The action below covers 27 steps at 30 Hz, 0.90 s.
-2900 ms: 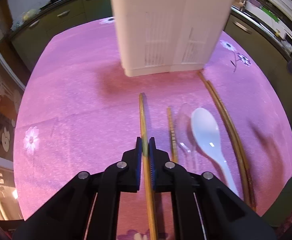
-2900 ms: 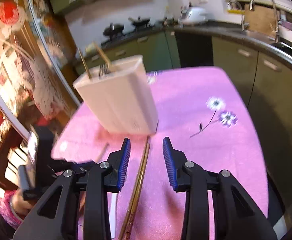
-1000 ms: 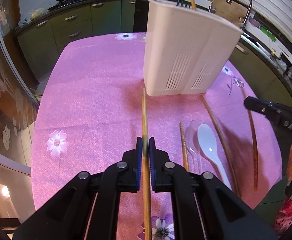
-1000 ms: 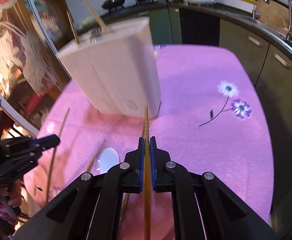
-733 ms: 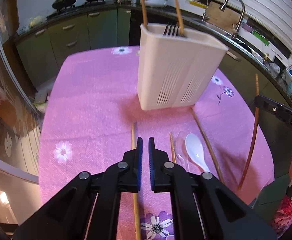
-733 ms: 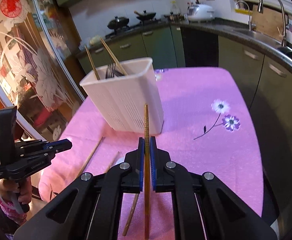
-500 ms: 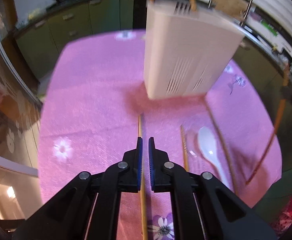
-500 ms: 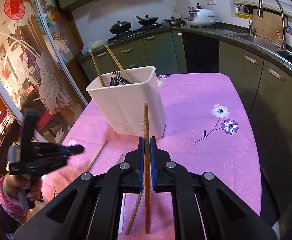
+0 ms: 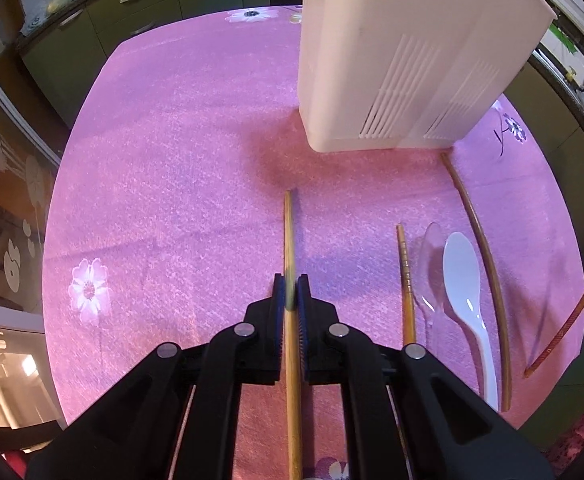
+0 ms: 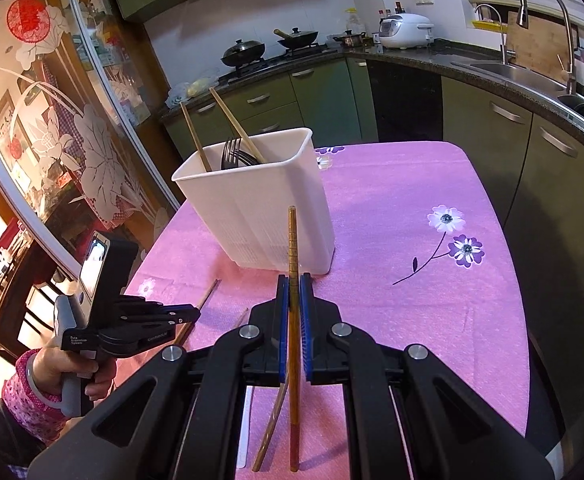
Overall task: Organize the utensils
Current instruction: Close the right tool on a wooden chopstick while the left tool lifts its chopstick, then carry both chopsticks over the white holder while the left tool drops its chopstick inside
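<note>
A white utensil holder (image 10: 260, 208) stands on the pink table (image 10: 411, 208), with two wooden chopsticks (image 10: 232, 124) and a dark fork (image 10: 232, 152) in it; it also shows in the left wrist view (image 9: 403, 56). My right gripper (image 10: 294, 280) is shut on a wooden chopstick (image 10: 292, 240), held above the table near the holder. My left gripper (image 9: 290, 282) is closed around a light wooden chopstick (image 9: 288, 232) low over the table. A white spoon (image 9: 463, 272), a clear spoon (image 9: 427, 248) and two more chopsticks (image 9: 405, 272) lie on the right.
The pink table has flower prints (image 10: 451, 232) and its right edge is close to green kitchen cabinets (image 10: 551, 184). A glass door with leaf patterns (image 10: 52, 128) stands at the left. A long chopstick (image 9: 479, 240) lies beside the white spoon.
My left gripper dropped back low and now has the light chopstick between its fingers again. My right gripper lifted its chopstick and rose higher above the table.
</note>
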Tool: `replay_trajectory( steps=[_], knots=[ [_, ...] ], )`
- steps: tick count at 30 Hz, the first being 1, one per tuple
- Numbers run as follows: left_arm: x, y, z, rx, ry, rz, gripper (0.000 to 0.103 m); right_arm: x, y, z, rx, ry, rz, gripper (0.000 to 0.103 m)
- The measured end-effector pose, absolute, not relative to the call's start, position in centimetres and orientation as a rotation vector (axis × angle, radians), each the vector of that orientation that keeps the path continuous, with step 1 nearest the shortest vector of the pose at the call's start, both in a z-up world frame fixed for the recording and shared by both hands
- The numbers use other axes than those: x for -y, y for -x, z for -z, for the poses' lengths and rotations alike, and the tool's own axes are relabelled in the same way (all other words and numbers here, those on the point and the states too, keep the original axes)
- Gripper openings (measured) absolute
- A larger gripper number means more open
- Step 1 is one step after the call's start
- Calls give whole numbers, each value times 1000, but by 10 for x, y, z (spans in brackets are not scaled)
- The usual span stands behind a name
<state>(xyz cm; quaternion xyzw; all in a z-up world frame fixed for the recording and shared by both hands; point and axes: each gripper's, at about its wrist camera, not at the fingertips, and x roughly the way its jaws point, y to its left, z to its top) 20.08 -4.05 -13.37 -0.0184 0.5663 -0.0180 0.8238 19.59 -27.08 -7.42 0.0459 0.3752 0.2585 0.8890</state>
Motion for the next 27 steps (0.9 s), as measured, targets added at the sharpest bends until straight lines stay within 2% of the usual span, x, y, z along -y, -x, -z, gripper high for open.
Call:
replay_trajectory(
  steps=[8,27],
  knots=[
    [40,-197,116,-1153,46,53,6,274,-195,72,-769,-103,-537,6],
    [50,-137,-47,-828,45,172,6,278,-180,56,-721,-116,-565,6]
  ],
)
